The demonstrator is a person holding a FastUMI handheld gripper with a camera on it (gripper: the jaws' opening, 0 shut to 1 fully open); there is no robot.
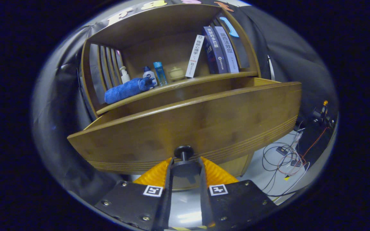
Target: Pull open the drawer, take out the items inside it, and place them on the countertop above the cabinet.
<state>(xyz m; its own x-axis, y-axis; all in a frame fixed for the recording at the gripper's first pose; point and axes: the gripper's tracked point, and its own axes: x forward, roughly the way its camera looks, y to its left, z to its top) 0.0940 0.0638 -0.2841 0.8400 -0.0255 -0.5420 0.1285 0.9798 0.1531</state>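
Your gripper (185, 165) is clamped on the dark knob (184, 151) of the drawer (185, 125), which stands pulled out toward you beneath the countertop (204, 78) holding a blue towel (125, 89), bottles (154, 74) and books (215, 51).

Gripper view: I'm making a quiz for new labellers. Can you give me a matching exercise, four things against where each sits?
Things:
1. blue towel
2. books
3. drawer knob
4. cables

Places:
A. on the floor beside the cabinet
B. between the gripper fingers
C. lying at the countertop's slatted end
D. standing at the countertop's other end

Pairs: 1-C, 2-D, 3-B, 4-A
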